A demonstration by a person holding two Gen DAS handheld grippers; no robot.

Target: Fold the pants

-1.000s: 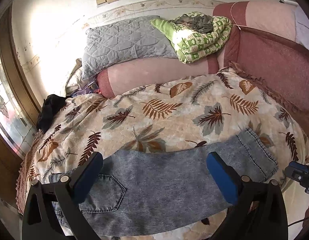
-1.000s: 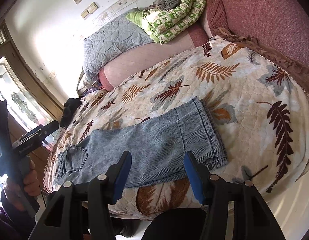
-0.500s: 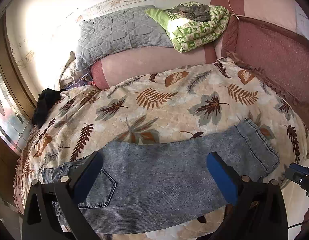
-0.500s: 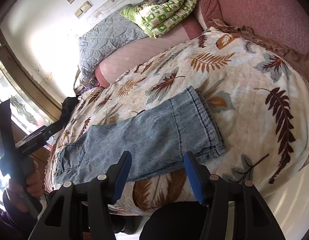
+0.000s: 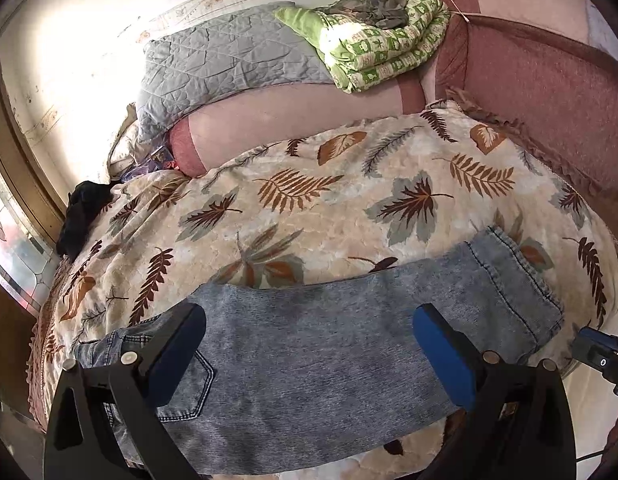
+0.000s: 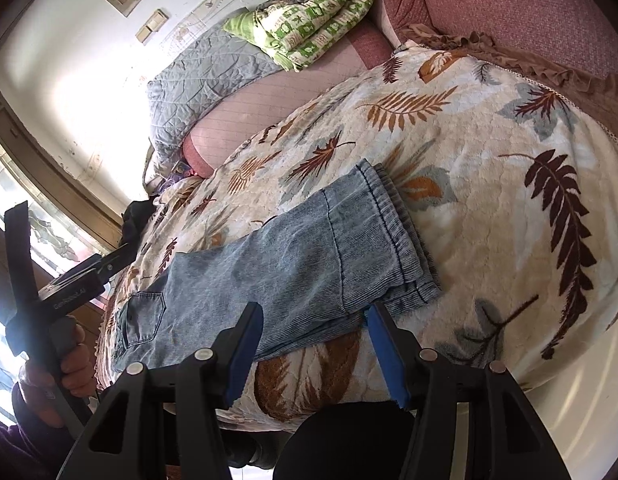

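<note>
- The washed light-blue denim pants [image 5: 329,344] lie flat along the near edge of the bed, on a cream fleece bedspread printed with brown, orange and grey leaves [image 5: 309,208].
- They are laid lengthwise, one leg over the other: the waist end with a stitched back pocket [image 6: 147,316] points toward the window side, and the hemmed leg cuffs [image 6: 405,240] point the other way.
- The left tool [image 5: 309,354] hangs just above the middle of the pants with its 2 blue-padded fingers [image 5: 443,360] spread wide, gripping nothing; the pocket shows beside its left finger.
- The right tool [image 6: 315,354] is low at the bed edge near the cuff end, jaws also spread apart and empty. Its right pad [image 6: 385,356] sits just beside the lower cuff corner; whether it touches the cloth cannot be told.
- In the right wrist view the person's left hand [image 6: 55,376] grips the handle of the left tool beyond the waist end of the pants.
- At the head of the bed a long pink bolster [image 5: 293,120] lies across, with a grey quilted pillow [image 5: 221,60] and a folded green-and-white patterned blanket [image 5: 381,44] resting on it.
- A small dark grey garment [image 5: 379,6] is bunched on top of the blanket.
- A black piece of clothing [image 5: 83,212] sits at the bedspread's edge by the window, well apart from the pants.
</note>
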